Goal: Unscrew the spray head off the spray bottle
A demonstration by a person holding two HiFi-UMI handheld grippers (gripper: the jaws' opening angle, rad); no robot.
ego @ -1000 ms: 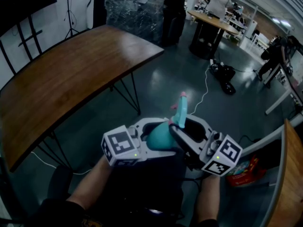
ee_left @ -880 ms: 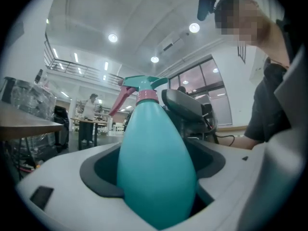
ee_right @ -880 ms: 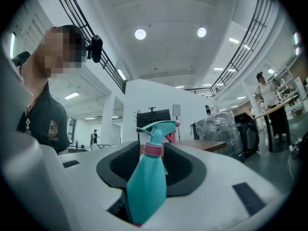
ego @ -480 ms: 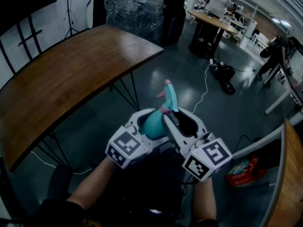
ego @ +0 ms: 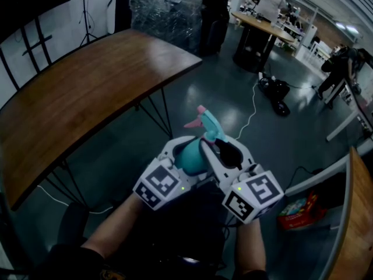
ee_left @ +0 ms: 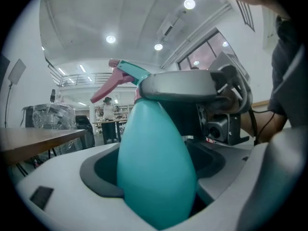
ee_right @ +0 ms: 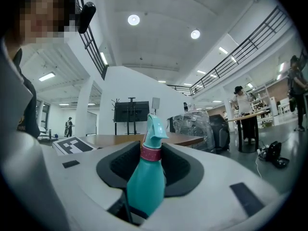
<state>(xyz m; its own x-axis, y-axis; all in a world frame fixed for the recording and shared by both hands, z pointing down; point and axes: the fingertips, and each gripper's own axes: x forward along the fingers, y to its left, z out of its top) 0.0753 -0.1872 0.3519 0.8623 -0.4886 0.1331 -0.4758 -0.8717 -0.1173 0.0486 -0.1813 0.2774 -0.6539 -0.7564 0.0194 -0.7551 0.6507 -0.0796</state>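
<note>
A teal spray bottle (ego: 187, 156) with a pink collar (ee_right: 151, 153) and pink trigger is held in the air in front of the person. My left gripper (ego: 182, 151) is shut on its fat body (ee_left: 155, 167), which fills the space between the jaws. My right gripper (ego: 224, 150) stands open round the bottle's neck; in the right gripper view the bottle (ee_right: 144, 182) stands between the pads with a gap on each side of the collar. The spray head (ego: 208, 126) sticks out beyond both grippers, its trigger pointing left.
A curved brown table (ego: 87, 92) lies to the left, with a plastic-wrapped stack (ego: 166, 10) behind it. A wooden desk edge (ego: 361, 214) and a red bag (ego: 297, 210) are at the right. A cable (ego: 252, 107) runs over the grey floor. A person (ego: 269, 2) stands far back.
Both grippers have shifted left and turned together with the bottle. The spray head has swung from upright at the right toward the left, so the pink trigger now shows.
</note>
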